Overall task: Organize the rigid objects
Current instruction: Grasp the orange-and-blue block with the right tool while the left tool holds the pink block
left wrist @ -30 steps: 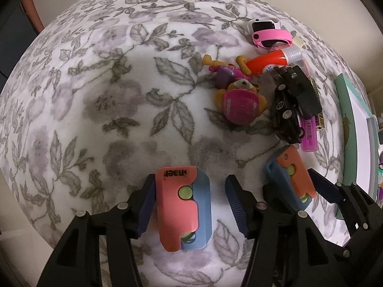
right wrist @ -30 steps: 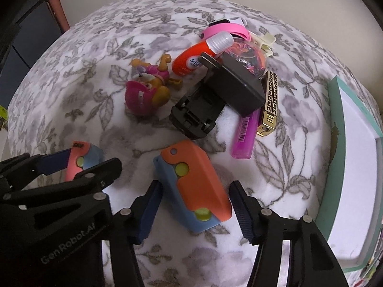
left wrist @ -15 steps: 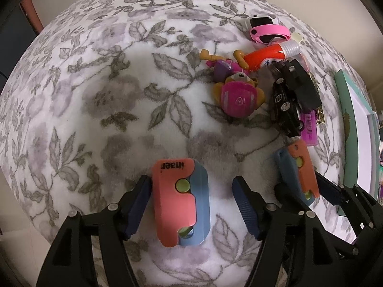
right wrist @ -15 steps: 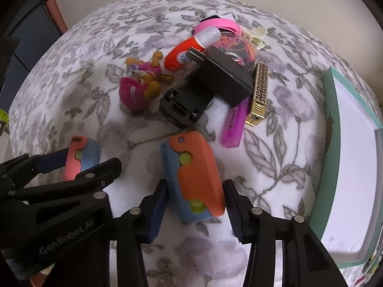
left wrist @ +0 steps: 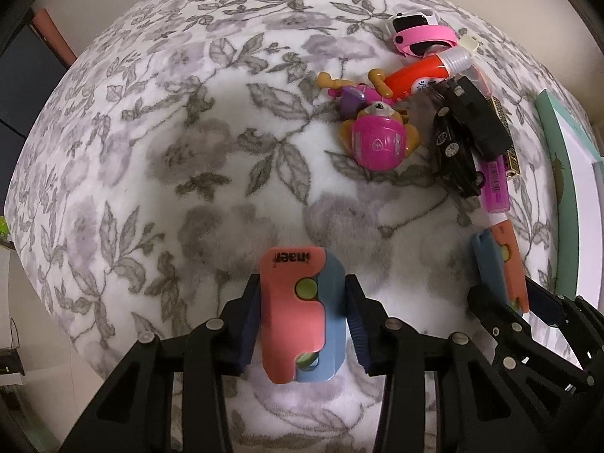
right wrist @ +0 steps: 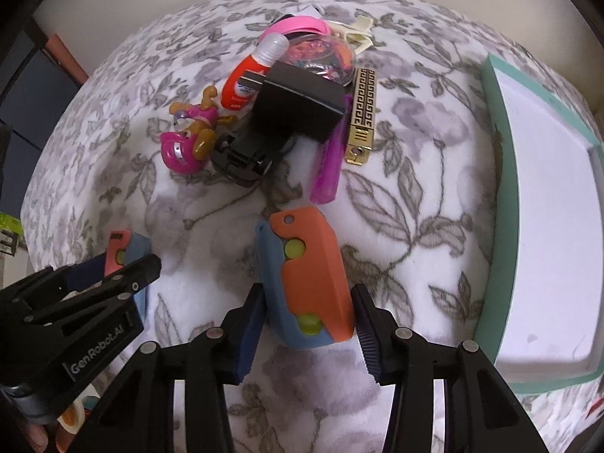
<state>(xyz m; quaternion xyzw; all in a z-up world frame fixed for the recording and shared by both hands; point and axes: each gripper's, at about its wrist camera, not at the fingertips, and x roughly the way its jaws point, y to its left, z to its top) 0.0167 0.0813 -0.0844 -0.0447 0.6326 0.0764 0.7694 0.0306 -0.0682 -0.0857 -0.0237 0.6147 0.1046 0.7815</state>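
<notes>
Left gripper (left wrist: 302, 321) closing, pads pressed on pink-and-blue block (left wrist: 302, 313) lying on floral blanket (left wrist: 188, 151), right gripper (right wrist: 305, 332) pinching orange-and-blue block (right wrist: 305, 275) beside teal tray (right wrist: 490, 226), toy pile (right wrist: 279, 113) beyond

Cloth (left wrist: 158, 151): white, grey-lilac leaf and flower print. Two blocks (left wrist: 302, 313) (right wrist: 305, 275) — coral over pale blue, lime dots. Pup toy (left wrist: 377, 143): magenta, tan. Tube (left wrist: 415, 75): orange-red, clear cap. Lighter (right wrist: 362, 113) — gold key pattern. Tray (right wrist: 498, 151): mint rim, white inside.
</notes>
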